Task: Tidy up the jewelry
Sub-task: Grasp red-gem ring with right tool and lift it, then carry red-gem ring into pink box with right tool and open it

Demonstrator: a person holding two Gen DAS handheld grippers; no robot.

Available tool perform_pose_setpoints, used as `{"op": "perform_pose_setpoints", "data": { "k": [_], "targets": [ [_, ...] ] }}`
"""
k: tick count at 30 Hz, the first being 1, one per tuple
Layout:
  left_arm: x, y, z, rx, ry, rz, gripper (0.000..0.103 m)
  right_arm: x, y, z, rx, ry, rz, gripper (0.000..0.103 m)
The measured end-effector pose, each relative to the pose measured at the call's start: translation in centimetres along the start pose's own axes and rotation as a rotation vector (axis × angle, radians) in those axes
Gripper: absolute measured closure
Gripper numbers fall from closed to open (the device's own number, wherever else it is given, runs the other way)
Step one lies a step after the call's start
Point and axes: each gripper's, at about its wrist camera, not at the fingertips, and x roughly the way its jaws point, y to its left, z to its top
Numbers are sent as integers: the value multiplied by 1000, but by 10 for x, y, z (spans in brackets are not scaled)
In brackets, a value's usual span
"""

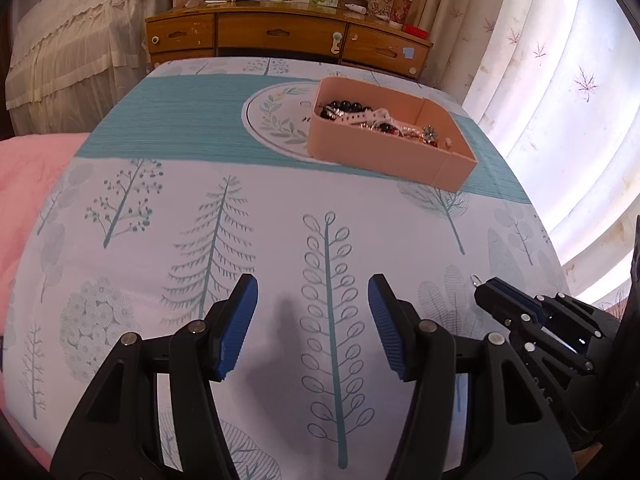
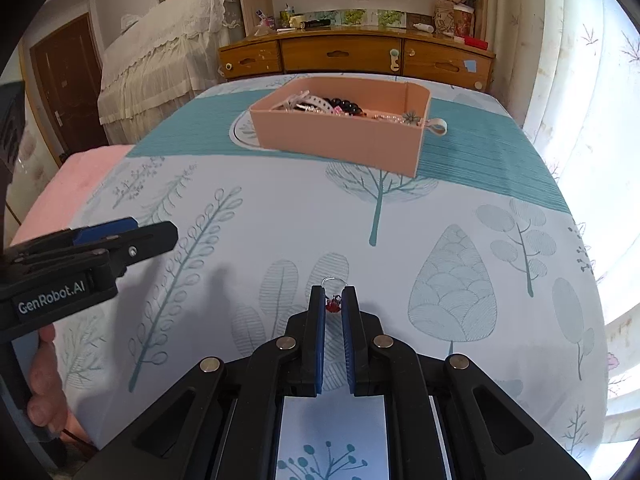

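Note:
A small earring with a red charm and a silver hook lies low over the tree-print bedspread. My right gripper is shut on it, with the hook poking out past the tips. In the left wrist view that gripper sits at the right, and the earring's hook shows at its tip. My left gripper stands open over the bedspread with nothing between its blue pads. Farther back, an open pink box holds black beads, a white dotted band and other jewelry.
The bedspread covers a raised surface that drops off at the right toward pale curtains. A pink blanket lies at the left. A wooden dresser with clutter stands behind. A hand holds the left gripper.

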Motion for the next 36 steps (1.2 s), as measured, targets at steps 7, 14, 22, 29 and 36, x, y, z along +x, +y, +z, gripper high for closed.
{"op": "perform_pose_setpoints", "data": {
  "k": [7,14,22,29,36],
  "targets": [
    [-15,-6,54,25,-3,-68,48,-33,1,47,-14,-87,27,95],
    [-16,-10,144,18,-36,-76,46,-60,-11,135,10,-191,62,95],
    [5,-12,218,-37,-4,-115,34,-48,-46,236,117,-157,94,95],
    [53,-6,243,-92,72,-96,34,6,-69,293,184,-67,88,95],
    [89,5,238,-118,126,-71,34,55,-70,295,184,-16,54,94]
  ]
}}
